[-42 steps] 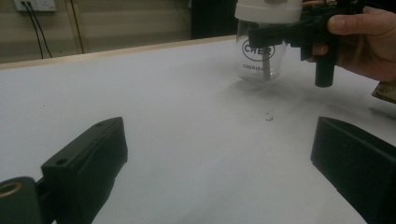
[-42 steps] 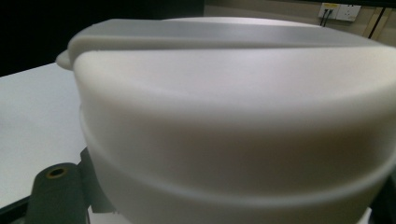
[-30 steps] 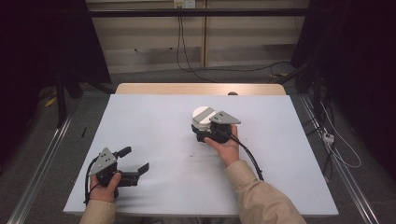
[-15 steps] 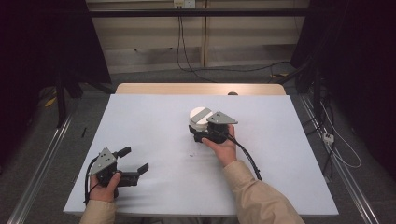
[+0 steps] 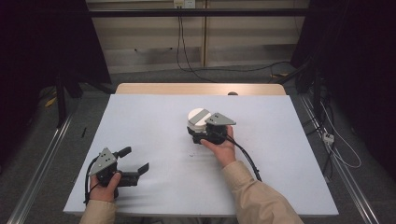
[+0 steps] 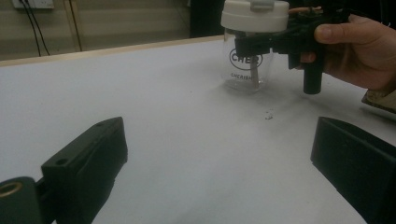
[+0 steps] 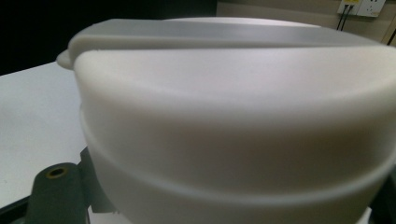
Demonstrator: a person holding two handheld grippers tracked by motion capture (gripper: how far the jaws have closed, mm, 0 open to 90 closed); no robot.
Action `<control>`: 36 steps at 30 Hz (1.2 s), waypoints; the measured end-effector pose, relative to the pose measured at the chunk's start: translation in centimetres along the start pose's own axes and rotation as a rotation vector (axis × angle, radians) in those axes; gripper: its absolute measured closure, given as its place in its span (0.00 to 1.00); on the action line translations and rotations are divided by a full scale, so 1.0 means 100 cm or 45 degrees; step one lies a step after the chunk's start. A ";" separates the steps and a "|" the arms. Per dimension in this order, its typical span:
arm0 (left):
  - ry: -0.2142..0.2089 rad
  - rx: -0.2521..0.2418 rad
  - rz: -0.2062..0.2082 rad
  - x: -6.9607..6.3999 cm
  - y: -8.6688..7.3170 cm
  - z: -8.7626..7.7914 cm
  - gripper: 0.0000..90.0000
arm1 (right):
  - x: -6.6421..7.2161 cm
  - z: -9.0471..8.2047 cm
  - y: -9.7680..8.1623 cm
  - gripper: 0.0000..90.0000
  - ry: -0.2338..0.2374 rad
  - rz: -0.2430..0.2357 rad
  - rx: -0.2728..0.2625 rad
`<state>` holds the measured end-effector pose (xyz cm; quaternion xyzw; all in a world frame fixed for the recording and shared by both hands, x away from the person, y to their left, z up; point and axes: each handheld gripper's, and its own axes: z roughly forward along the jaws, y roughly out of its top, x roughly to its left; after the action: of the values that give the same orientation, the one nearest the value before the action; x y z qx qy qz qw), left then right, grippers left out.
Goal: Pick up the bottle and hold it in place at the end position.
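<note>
Holding the clear glass jar with the wide cream-white plastic lid (image 5: 198,117) in my right gripper (image 5: 201,133), I see very little change from a second ago: the jar was a touch farther up the table then and now sits slightly nearer me, with the grip unchanged. My right jaws are drawn in as tight as they go and clamp the jar just under its lid; in the left gripper view the black jaws cross the glass right beneath the cream rim (image 6: 254,14), and the jar's base looks to rest on the white table (image 5: 154,121). In the right gripper view the lid (image 7: 233,107) bulks directly ahead of the jaws, pressed close against them.

My left gripper (image 5: 137,169) lies low on the table, its jaws spread wide with nothing between them; the jar stands well ahead of them and off to one side. That hand has not shifted.

I judge the jar is secured and steadied rather than travelling. With one hand clamped below the lid and the other free and open, the likely next step is bringing the left jaws onto the lid to work it loose, though nothing has started yet.
</note>
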<state>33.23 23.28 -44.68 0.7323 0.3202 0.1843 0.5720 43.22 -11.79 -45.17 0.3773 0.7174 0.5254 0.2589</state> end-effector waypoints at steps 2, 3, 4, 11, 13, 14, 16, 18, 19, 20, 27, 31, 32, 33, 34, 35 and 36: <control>0.000 0.000 0.000 0.000 0.000 0.000 0.04 | 0.000 0.000 0.000 0.21 0.001 0.000 -0.001; -0.001 0.000 0.000 0.000 0.000 0.000 0.04 | 0.000 0.001 -0.001 0.21 0.001 -0.004 -0.001; -0.002 0.001 -0.004 0.000 0.000 0.000 0.04 | 0.001 0.001 -0.001 0.21 0.003 -0.008 -0.004; -0.010 0.001 -0.001 0.000 0.000 0.001 0.04 | 0.002 0.002 -0.003 0.21 0.014 -0.024 0.007; -0.014 0.000 -0.002 -0.001 0.000 0.002 0.04 | 0.002 0.003 -0.005 0.21 0.016 -0.034 0.018; -0.018 0.001 0.000 -0.001 0.000 0.003 0.04 | 0.002 0.002 -0.005 0.21 0.018 -0.041 0.014; -0.024 0.001 0.002 -0.003 0.000 0.004 0.04 | 0.002 0.002 -0.005 0.21 0.022 -0.053 0.014; -0.032 0.000 0.003 -0.004 0.001 0.006 0.04 | 0.003 0.002 -0.005 0.20 0.020 -0.064 0.016; -0.034 -0.002 -0.007 -0.005 0.001 0.007 0.04 | 0.003 0.002 -0.006 0.21 0.021 -0.068 0.013; -0.031 -0.004 -0.018 -0.005 0.002 0.008 0.04 | 0.003 0.001 -0.006 0.20 0.019 -0.063 0.013; 0.001 -0.019 -0.059 -0.009 0.012 0.016 0.06 | 0.002 -0.001 -0.008 0.21 0.021 -0.049 0.013; -0.026 -0.014 -0.068 -0.013 0.021 0.023 0.06 | 0.001 -0.001 -0.009 0.20 0.025 -0.042 0.015; -0.028 -0.015 -0.072 -0.013 0.022 0.025 0.08 | 0.001 -0.001 -0.009 0.20 0.024 -0.043 0.017; -0.040 -0.015 -0.079 -0.013 0.024 0.027 0.12 | 0.001 -0.001 -0.008 0.20 0.024 -0.041 0.017; -0.036 -0.016 -0.096 -0.014 0.025 0.029 0.14 | 0.001 -0.001 -0.008 0.20 0.024 -0.042 0.018; -0.032 -0.015 -0.109 -0.014 0.026 0.031 0.15 | 0.001 -0.001 -0.008 0.20 0.026 -0.040 0.018; -0.028 -0.007 -0.107 -0.014 0.027 0.032 0.17 | 0.001 -0.001 -0.009 0.20 0.026 -0.039 0.017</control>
<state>34.93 19.59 -42.89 0.7185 0.3440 0.1530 0.5848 42.83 -11.88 -45.94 0.3625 0.7293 0.5202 0.2571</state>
